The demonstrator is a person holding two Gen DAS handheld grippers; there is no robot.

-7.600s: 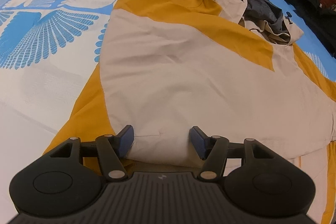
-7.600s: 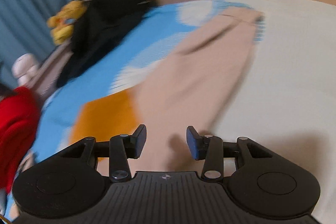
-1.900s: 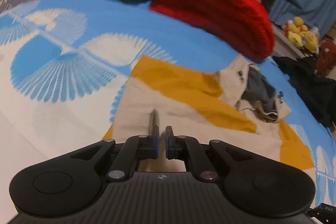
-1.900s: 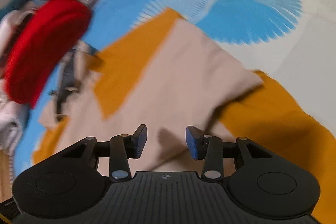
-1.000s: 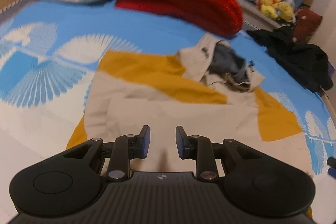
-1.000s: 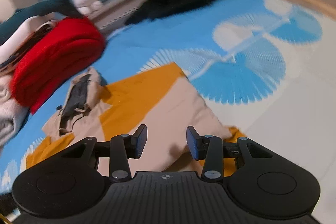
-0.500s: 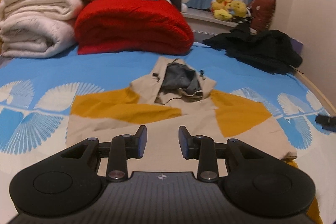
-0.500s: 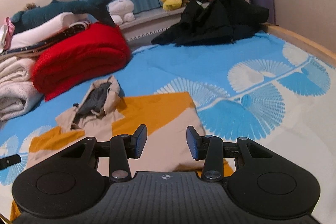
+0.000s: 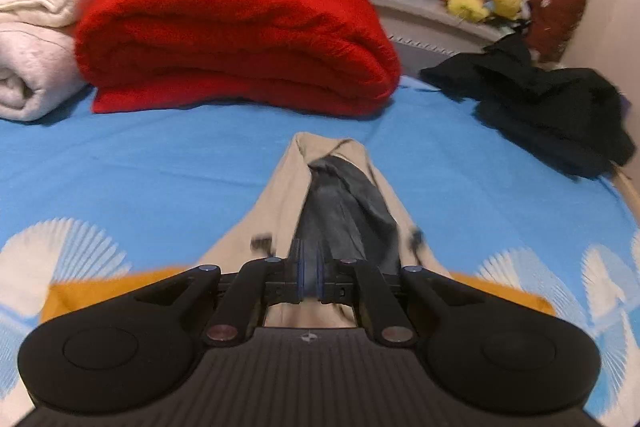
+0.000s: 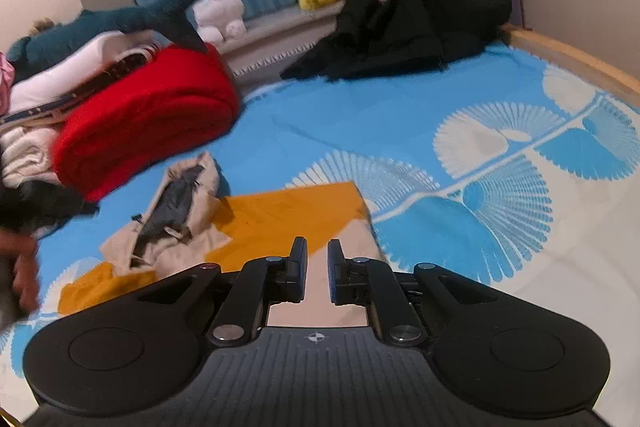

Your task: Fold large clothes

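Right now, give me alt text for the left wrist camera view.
The left gripper, its fingers nearly closed, points at the hood of a beige and orange jacket lying on a blue patterned bedsheet. A folded red blanket lies beyond.

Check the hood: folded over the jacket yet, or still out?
Still out. The hood lies flat on the sheet, its grey lining showing.

Both units: matte black, ribbed housing.
Left hand-held gripper (image 9: 309, 277) and right hand-held gripper (image 10: 317, 277): blue-padded fingers, round side discs, silver pivot screws, small crosshair mark centre.
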